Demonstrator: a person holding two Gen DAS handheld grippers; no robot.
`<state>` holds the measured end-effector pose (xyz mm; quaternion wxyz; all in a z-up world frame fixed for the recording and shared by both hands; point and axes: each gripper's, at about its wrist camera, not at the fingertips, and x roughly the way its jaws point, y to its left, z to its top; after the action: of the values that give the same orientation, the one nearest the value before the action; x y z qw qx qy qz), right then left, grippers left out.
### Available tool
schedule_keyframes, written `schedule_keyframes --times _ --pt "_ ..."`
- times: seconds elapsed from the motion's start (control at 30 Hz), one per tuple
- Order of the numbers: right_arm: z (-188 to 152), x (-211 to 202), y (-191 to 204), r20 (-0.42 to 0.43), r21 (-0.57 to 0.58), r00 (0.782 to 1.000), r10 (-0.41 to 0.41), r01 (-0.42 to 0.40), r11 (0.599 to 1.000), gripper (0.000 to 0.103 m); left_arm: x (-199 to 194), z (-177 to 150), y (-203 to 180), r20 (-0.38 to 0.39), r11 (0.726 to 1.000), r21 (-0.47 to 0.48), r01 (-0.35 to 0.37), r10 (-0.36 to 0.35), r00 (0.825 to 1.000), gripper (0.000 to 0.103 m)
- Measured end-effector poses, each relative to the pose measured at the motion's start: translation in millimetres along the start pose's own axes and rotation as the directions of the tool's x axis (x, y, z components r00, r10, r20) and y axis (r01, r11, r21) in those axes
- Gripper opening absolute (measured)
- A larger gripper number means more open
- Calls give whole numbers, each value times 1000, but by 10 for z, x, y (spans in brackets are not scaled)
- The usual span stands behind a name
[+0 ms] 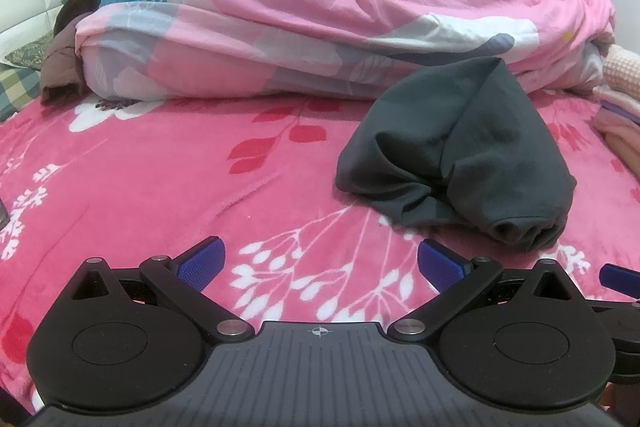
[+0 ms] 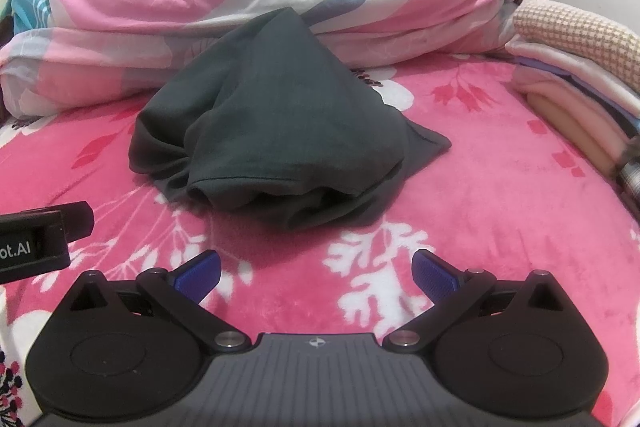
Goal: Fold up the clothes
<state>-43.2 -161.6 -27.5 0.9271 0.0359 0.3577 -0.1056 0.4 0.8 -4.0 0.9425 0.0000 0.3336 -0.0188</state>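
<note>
A dark grey garment (image 1: 456,151) lies bunched in a heap on the pink floral bedspread (image 1: 160,179), its far tip resting against the quilt. In the right wrist view the garment (image 2: 276,123) sits straight ahead, its hemmed opening facing me. My left gripper (image 1: 320,263) stands open over the bedspread, to the left of and nearer than the heap, nothing between its blue pads. My right gripper (image 2: 316,273) is open too, a short way in front of the heap and apart from it. The left gripper's body (image 2: 36,239) shows at the right wrist view's left edge.
A rumpled pink, white and teal quilt (image 1: 320,7) is piled across the back of the bed. Folded pale clothes (image 2: 576,99) are stacked at the right edge. Brown cloth (image 1: 60,67) and a checked pillow (image 1: 16,87) lie at the far left by the headboard.
</note>
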Motion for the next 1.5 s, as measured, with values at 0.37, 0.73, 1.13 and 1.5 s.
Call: schedule_keyframes --times 0.37,0.73,1.13,1.5 --pt "1 12 10 -3 2 1000 -2 2 1000 103 26 -3 2 -7 1000 3 1 -1 1000 103" --pt "23 53 14 -8 5 1000 -1 1 1000 103 78 20 10 -16 1000 4 1 -1 1000 103" --pt "39 77 -95 34 19 999 26 -27 999 103 164 36 57 48 996 -2 92 -92 995 103" --pt "138 81 -507 226 0 965 137 -141 990 103 402 311 48 121 983 24 182 -183 976 102"
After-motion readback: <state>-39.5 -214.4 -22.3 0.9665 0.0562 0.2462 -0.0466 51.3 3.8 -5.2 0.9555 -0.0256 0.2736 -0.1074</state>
